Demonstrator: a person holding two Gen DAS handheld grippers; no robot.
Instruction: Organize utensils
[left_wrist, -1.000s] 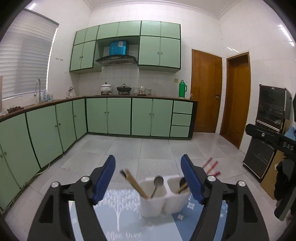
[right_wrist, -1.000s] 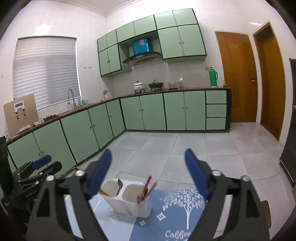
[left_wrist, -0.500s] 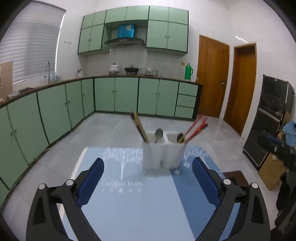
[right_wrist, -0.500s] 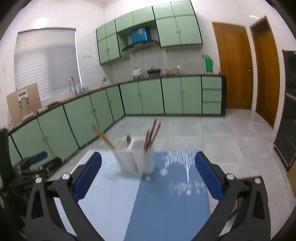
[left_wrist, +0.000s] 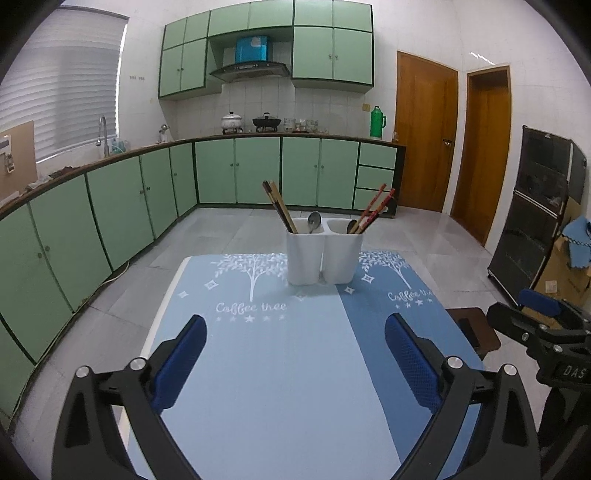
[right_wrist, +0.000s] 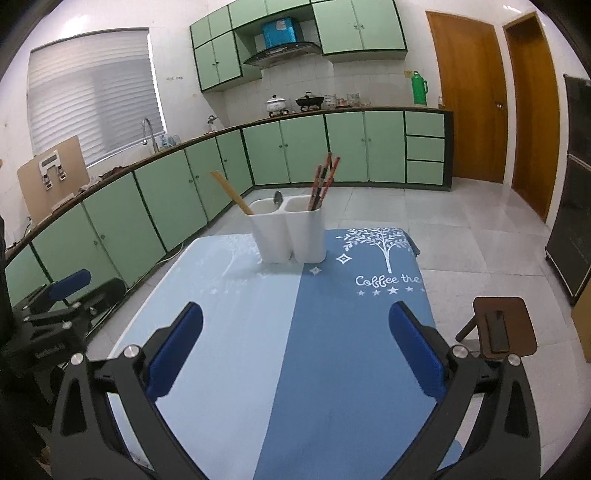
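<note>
A white two-compartment utensil holder (left_wrist: 323, 253) stands at the far end of a blue table mat (left_wrist: 280, 362); it also shows in the right wrist view (right_wrist: 288, 232). Its left compartment holds wooden chopsticks (left_wrist: 280, 206) and a metal spoon (left_wrist: 314, 220). Its right compartment holds red chopsticks (left_wrist: 375, 206) and another spoon. My left gripper (left_wrist: 295, 347) is open and empty, well back from the holder. My right gripper (right_wrist: 295, 343) is open and empty, also well back.
The table (right_wrist: 173, 280) stands in a kitchen with green cabinets (left_wrist: 110, 206) on the left and far side. A small brown stool (right_wrist: 504, 326) with a phone on it is at the right. A black oven cabinet (left_wrist: 535, 206) stands further right.
Both grippers have pulled back and up from the holder, which now looks smaller and farther away. Both stay open and empty.
</note>
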